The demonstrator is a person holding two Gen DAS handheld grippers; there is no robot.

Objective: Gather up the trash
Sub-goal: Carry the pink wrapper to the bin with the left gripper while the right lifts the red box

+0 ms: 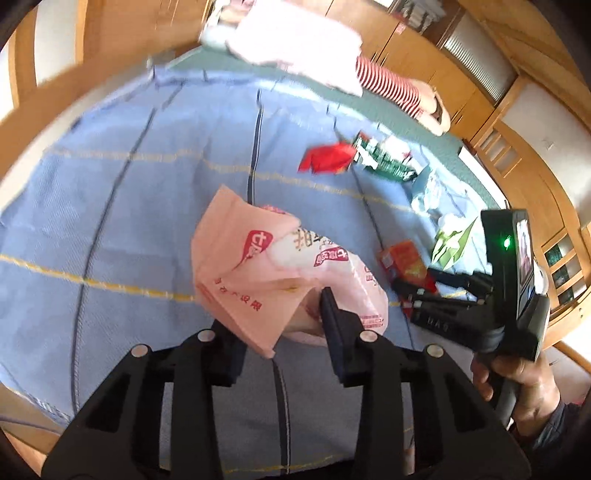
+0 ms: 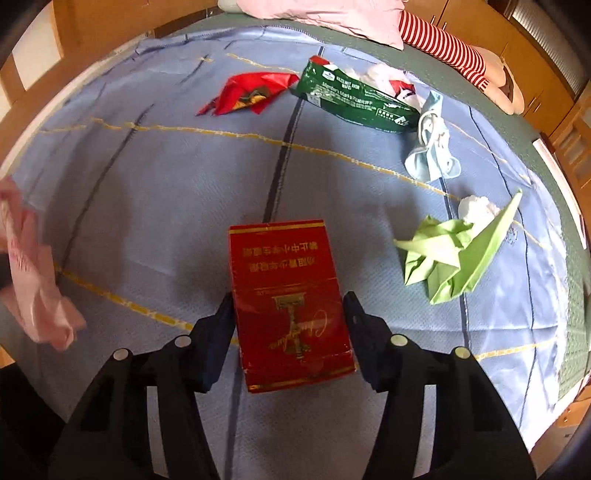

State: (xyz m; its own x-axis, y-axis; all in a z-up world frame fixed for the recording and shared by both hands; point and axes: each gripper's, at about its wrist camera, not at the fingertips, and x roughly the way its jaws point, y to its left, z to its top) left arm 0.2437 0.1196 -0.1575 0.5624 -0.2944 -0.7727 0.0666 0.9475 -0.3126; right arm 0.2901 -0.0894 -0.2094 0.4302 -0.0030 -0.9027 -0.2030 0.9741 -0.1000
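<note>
The flat red cardboard box with gold print (image 2: 291, 306) lies on the blue quilted bedspread (image 2: 155, 206), between the parted fingers of the right gripper (image 2: 288, 332), which straddle its near half without pressing it. Risk: uneven closing may skew or slide the box. The left gripper (image 1: 284, 328) pinches the thin pink plastic bag (image 1: 258, 266), lifted off the bed. Risk: the slack film may slip out, or its mouth may collapse.

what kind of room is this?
Most likely a bedroom: trash lies on a bed with a blue sheet, pillows sit at its far end, and wooden cabinets line the wall.
</note>
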